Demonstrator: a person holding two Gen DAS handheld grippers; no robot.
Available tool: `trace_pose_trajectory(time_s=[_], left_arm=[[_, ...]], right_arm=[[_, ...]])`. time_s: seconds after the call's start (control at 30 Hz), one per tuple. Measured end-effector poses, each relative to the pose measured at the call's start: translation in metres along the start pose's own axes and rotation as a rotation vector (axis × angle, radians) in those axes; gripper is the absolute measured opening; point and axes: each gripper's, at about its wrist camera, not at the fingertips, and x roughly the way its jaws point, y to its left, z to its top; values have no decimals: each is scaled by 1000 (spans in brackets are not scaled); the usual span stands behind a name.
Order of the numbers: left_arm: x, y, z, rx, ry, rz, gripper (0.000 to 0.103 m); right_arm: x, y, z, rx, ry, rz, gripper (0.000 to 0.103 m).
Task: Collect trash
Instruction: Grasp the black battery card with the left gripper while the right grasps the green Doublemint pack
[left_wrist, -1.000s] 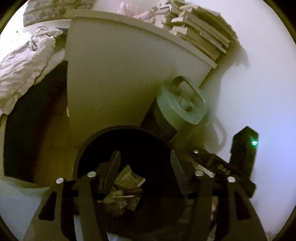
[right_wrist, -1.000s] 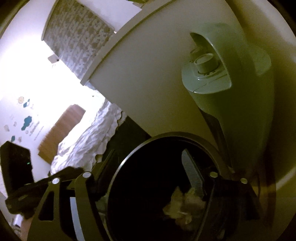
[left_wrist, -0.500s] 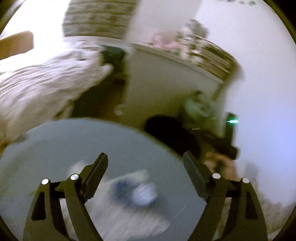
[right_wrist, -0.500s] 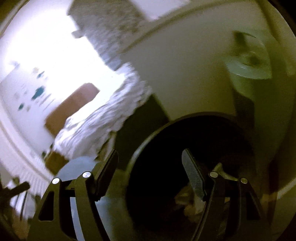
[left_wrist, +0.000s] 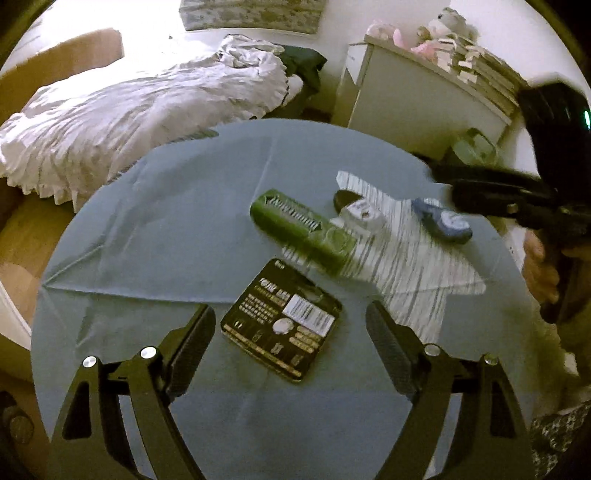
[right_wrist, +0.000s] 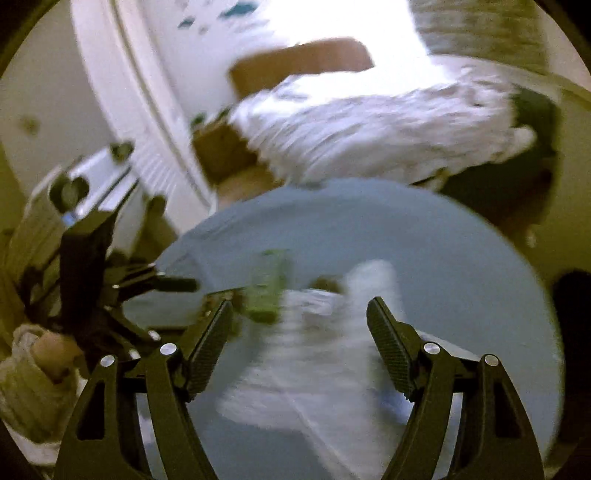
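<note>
Above the black card (left_wrist: 281, 325), left tongs (left_wrist: 290, 343) gape.

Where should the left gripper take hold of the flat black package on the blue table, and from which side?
The black package lies flat, so its faces offer no hold. Probably best: the open left gripper comes from above and closes across the narrower width, one finger on each long edge, near the middle. It lies apart from the green box.

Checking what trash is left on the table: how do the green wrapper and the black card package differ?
The green wrapper is long and narrow and lies partly on the striped paper; the black card package is flat, squarish, bears a white barcode label and lies on bare tablecloth. Both lie untouched.
</note>
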Motion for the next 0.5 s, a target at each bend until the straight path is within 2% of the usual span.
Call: trace_pose_trajectory(time_s=[0.13,0.3,0.37,0.43,0.47,0.5], left_arm=[[2,8,-8,40,18,-23,83],[6,14,-6,74,25,-26,83],[7,11,-6,101,29,-15,82],[10,3,-8,172,42,30,80],[11,-2,-10,203,48,65,78],[11,-5,-10,226,43,65,70]], right_arm=[[62,31,25,-23,140,-22,69],[118,37,30,-23,274,-78,56],[122,40,29,-66,271,-114,43],[123,37,30,-76,274,-145,33],[122,34,29,-59,270,-136,33],[118,29,29,-34,255,-126,33]])
